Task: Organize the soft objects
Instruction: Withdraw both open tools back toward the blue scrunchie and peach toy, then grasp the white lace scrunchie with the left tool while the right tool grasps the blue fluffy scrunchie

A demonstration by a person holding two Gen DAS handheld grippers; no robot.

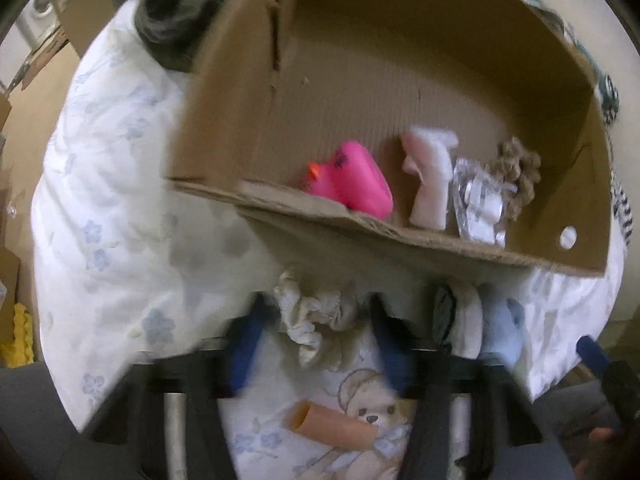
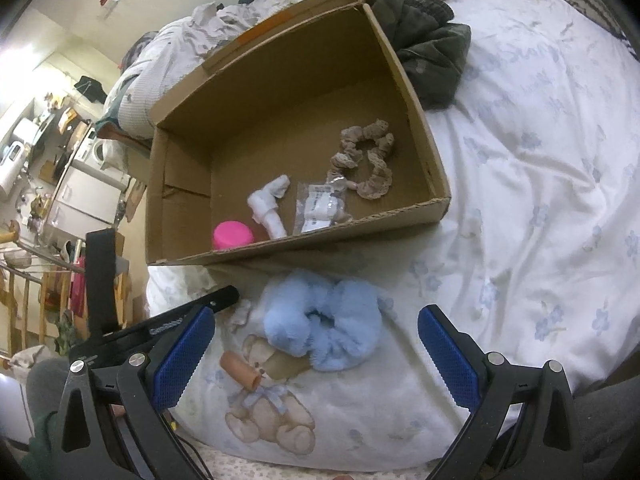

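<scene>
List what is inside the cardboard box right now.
The cardboard box holds a pink container, a white spray-head piece, a clear packet and a beige lace scrunchie. Its near wall hides the floor strip just behind it.

You have one box (image 2: 416, 92) holding four things: one pink bottle (image 2: 233, 234), one white sprayer (image 2: 267, 204), one clear packet (image 2: 320, 208) and one tan scrunchie (image 2: 370, 160). On the bed (image 2: 540, 184) you have two more scrunchies, blue (image 2: 324, 330) and cream (image 1: 316, 316), plus one peach tube (image 2: 240, 370).
</scene>
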